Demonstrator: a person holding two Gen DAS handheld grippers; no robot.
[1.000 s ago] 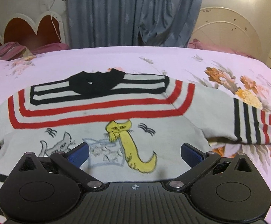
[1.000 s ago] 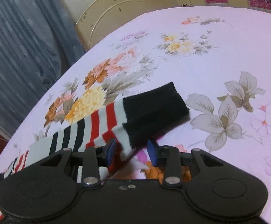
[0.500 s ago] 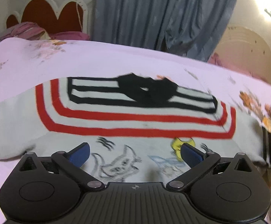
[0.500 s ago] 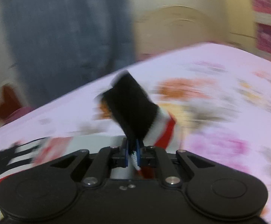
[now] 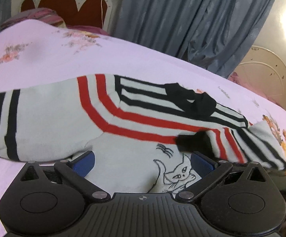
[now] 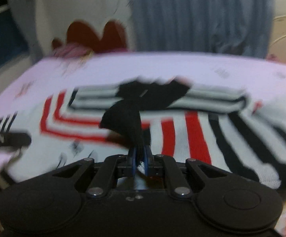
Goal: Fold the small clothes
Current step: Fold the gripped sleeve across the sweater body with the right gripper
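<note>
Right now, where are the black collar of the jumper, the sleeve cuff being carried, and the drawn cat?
black collar (image 5: 190, 100), left wrist view, on the middle of the dark neckband.
sleeve cuff (image 6: 123, 118), right wrist view, on the black knit above the closed blue pads.
drawn cat (image 5: 179, 172), left wrist view, on its face.

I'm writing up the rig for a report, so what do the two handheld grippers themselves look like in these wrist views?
Both look alike. The left gripper has a matte black body with two round discs, a ribbed centre panel bearing a small crosshair mark, angled black linkage arms with silver pivot pins, and blue finger pads. The right gripper shows the same black discs, silver pins and blue pads. No cables, hands or sleeves are visible.
</note>
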